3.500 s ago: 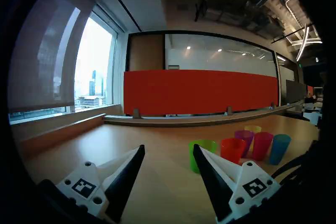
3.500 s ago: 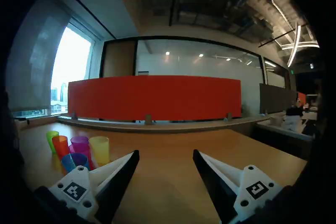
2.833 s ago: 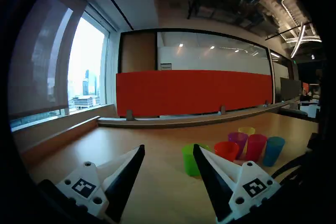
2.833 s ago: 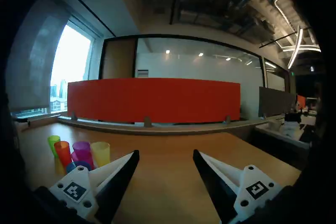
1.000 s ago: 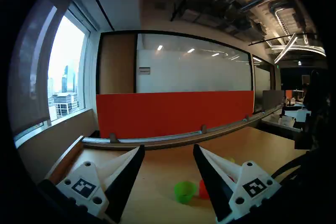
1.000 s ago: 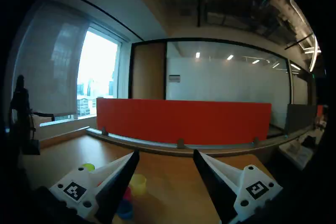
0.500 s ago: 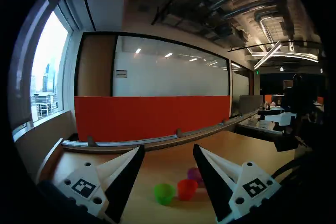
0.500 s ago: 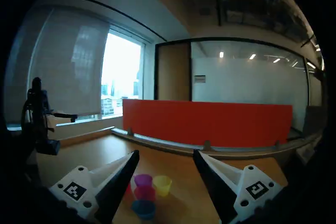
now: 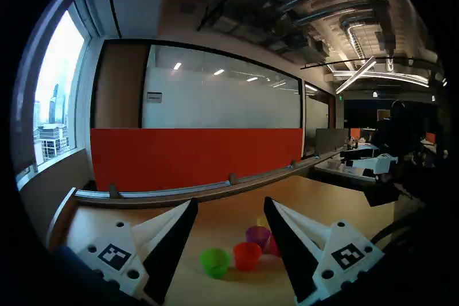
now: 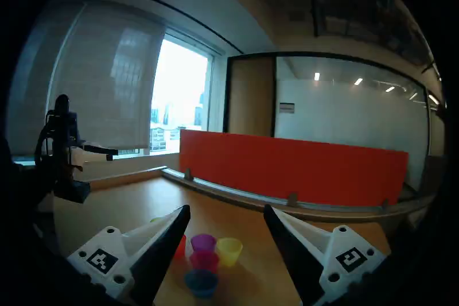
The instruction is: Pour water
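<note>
- Left tool [image 9: 229, 200]: fingers apart, nothing between them; hangs above the table [image 9: 218, 227].
- Green cup [image 9: 215, 262]: upright on the table, ahead of and below the left tool, seen in the gap nearer its left finger.
- Red cup [image 9: 247, 255]: upright, just beside the green cup, toward the right finger.
- Purple cup [image 9: 258, 236]: behind the red cup, close against the right finger's edge.
- Right tool [image 10: 226, 207]: fingers apart, empty; hangs above the table.
- Blue cup [image 10: 201, 282], pink cup [image 10: 204, 260], yellow cup [image 10: 229, 250]: upright, clustered ahead of and below the right tool, within its gap; blue nearest.
- Red partition [image 9: 195, 154]: along the table's far edge, ahead of both tools.
- Window [image 10: 178, 105]: left of both tools.
</note>
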The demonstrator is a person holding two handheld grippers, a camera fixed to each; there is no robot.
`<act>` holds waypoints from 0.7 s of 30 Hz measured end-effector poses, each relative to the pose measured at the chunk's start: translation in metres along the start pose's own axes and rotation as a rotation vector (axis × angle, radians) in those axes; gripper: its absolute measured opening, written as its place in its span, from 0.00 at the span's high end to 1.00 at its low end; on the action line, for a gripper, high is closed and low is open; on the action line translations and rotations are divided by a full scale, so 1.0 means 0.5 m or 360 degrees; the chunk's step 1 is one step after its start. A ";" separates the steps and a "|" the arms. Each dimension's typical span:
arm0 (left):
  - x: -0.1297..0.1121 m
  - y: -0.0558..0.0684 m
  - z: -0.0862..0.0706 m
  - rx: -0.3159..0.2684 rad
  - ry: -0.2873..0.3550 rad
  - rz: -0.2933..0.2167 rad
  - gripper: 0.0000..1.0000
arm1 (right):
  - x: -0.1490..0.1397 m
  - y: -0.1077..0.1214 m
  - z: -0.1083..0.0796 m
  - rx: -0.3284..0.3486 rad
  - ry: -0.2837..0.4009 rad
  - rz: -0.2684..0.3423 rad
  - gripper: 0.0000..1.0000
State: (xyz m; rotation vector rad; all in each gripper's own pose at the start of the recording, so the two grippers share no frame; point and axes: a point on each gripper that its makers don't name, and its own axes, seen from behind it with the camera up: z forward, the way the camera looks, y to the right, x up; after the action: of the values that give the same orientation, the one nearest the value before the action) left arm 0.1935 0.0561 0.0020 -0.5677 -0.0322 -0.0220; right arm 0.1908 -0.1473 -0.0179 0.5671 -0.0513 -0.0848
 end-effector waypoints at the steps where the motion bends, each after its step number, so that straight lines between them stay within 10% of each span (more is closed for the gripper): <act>1: -0.001 0.001 0.001 -0.0006 -0.0002 0.0007 0.15 | -0.002 -0.002 0.000 0.0006 -0.0008 -0.0002 0.01; 21: -0.066 0.023 0.023 -0.0154 -0.0178 0.0127 0.15 | -0.054 -0.029 0.017 0.0149 -0.0226 -0.0021 0.01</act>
State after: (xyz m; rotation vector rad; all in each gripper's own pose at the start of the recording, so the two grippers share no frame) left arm 0.1604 0.0723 0.0044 -0.6661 -0.1177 0.0861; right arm 0.1624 -0.1615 -0.0194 0.6546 -0.1904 -0.1358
